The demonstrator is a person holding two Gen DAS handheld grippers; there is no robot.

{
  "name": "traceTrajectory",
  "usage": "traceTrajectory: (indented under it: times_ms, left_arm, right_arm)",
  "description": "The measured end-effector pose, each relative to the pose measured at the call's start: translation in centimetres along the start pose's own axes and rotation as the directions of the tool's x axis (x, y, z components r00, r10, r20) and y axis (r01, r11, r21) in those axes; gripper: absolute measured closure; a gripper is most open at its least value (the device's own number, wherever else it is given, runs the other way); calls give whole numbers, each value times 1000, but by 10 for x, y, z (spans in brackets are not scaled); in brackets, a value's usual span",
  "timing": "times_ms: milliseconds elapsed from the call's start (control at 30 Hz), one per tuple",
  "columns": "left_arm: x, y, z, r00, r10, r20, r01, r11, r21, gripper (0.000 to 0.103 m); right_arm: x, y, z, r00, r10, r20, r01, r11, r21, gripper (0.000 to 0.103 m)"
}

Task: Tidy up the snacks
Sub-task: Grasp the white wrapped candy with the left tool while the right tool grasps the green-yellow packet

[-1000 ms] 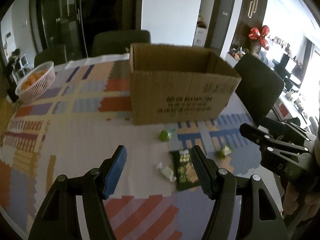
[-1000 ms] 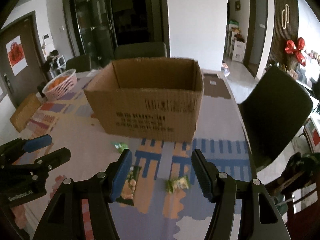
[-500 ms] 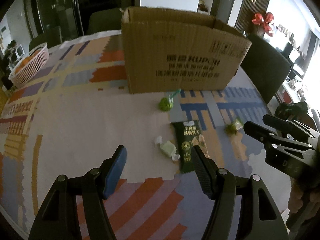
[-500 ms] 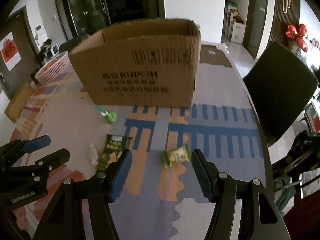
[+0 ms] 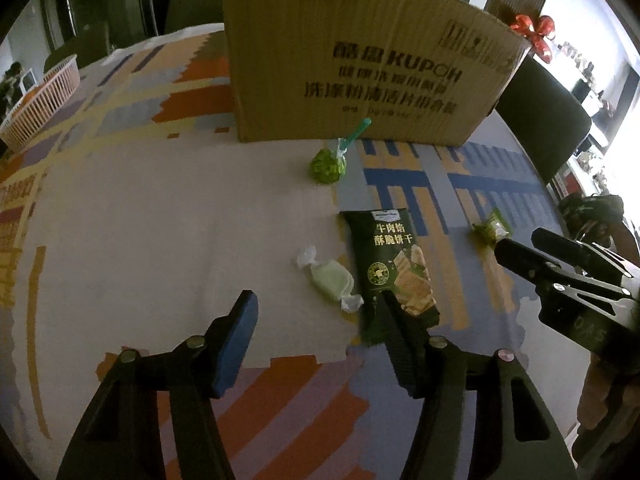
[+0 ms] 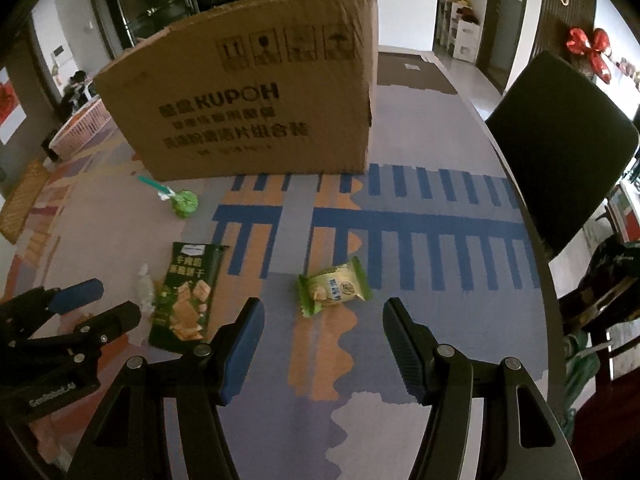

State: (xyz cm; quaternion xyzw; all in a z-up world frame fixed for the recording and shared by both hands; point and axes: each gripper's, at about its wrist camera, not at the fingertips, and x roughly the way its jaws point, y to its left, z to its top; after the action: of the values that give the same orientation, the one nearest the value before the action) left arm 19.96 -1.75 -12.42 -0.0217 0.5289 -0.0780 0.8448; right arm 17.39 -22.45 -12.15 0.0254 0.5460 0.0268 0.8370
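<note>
Several snacks lie on the patterned tablecloth in front of a brown cardboard box (image 5: 352, 60) (image 6: 256, 108). A pale green wrapped candy (image 5: 330, 280) sits just ahead of my left gripper (image 5: 316, 312), whose jaws are closing with nothing pressed between them. Its right finger overlaps the lower end of a dark green cracker packet (image 5: 390, 264) (image 6: 186, 292). A green lollipop (image 5: 328, 164) (image 6: 182, 202) rests near the box. My right gripper (image 6: 324, 320) hangs open just short of a small yellow-green packet (image 6: 334, 288) (image 5: 492, 228), apart from it.
A pink basket (image 5: 40, 100) stands at the table's far left. A dark chair (image 6: 560, 148) is pushed against the table's right edge. More dark chairs stand behind the box. The table edge curves close on the right.
Both grippers have come down toward the table and tilted lower, so the snacks and box appear much nearer. The left gripper's jaws have narrowed a little.
</note>
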Motion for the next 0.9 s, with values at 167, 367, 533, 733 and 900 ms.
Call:
traceTrajectory:
  times_ms: [167, 367, 533, 733, 900]
  left_arm:
    - [7, 0, 1, 1000, 1, -7, -1, 1000, 2, 48]
    - [16, 3, 5, 1000, -1, -19, 1, 1000, -7, 54]
    - [19, 4, 9, 1000, 1, -14, -1, 1000, -9, 57]
    - [21, 5, 11, 1000, 6, -3, -6, 1000, -16, 63]
    - [21, 8, 12, 1000, 14, 8, -14, 1000, -18, 72]
  right_arm:
    - [10, -4, 1, 1000, 19, -21, -19, 1000, 20, 41]
    - [19, -3, 2, 999, 40, -38, -39, 999, 24, 43]
    - [25, -3, 7, 997, 66, -38, -65, 997, 37, 49]
    - [33, -2, 15, 995, 88, -46, -86, 995, 55, 60]
    - [36, 0, 16, 996, 72, -54, -70, 997, 45, 72]
